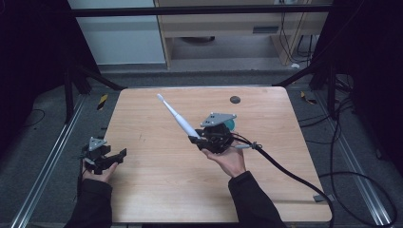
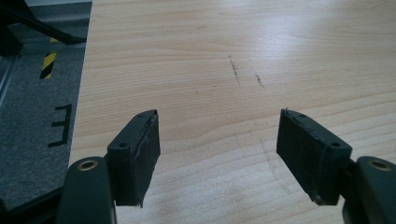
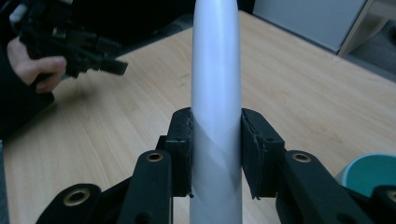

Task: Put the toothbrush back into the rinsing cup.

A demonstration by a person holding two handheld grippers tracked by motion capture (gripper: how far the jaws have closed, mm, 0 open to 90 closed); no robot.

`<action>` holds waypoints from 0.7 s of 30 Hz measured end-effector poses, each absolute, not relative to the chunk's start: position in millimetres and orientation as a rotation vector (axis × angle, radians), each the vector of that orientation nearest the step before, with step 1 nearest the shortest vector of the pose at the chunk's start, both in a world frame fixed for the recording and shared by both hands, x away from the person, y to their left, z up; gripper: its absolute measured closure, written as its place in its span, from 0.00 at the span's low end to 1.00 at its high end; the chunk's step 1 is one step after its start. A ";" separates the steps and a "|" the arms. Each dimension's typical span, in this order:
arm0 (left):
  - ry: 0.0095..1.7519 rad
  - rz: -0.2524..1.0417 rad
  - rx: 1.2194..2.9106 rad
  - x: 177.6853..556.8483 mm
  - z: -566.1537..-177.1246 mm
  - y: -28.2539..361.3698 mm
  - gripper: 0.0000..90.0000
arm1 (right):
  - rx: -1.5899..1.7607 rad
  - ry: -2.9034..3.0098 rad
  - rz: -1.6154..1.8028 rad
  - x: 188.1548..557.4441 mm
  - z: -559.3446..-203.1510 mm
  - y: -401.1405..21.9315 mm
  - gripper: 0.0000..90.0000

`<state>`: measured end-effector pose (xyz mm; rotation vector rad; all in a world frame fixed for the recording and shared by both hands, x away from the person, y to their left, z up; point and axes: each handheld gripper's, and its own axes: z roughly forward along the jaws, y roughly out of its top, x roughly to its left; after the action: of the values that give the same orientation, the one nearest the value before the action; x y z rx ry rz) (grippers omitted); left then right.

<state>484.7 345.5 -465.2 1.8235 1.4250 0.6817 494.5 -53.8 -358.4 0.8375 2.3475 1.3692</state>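
The right gripper (image 1: 197,138) is clamped on the thick lower body of a white, slender, tapering plastic electric toothbrush (image 1: 177,118); in the right gripper view both black pads press flat against its sides (image 3: 216,93), with no gap. The hold sits low on the handle, where the body is widest, which gives the pads the most surface. Taking the teal round cup (image 1: 230,124) as the landmark: the toothbrush is raised off the light wooden table (image 1: 157,190), its base just beside the cup on the cup's left, and its narrow brush head slants up and away from the cup towards the far left. The cup stands on the table close behind the right gripper, its rim partly hidden. Judged from this, the brush is being carried clear of the cup rather than resting in it.

The left gripper (image 1: 113,157) is well apart from the cup, at the table's left edge. Its jaws stand parted with nothing between them, over bare wood, apparently waiting.
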 end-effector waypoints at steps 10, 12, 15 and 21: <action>1.424 0.682 1.824 484.9 -465.4 344.9 0.33 | 0.873 2.221 1.429 510.0 -343.9 -68.7 0.74; 1.423 0.683 1.826 484.8 -465.3 344.8 0.33 | 0.878 2.198 1.435 513.1 -341.6 -71.5 0.74; 1.424 0.680 1.824 485.2 -465.7 345.0 0.33 | 0.884 2.162 1.439 518.3 -338.5 -76.2 0.74; 1.423 0.682 1.824 485.0 -465.5 344.9 0.33 | 0.903 2.088 1.441 527.6 -333.9 -86.2 0.74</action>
<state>485.0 344.9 -465.5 1.8239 1.4229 0.6820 527.6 -86.2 -333.9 0.9033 2.0876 1.4408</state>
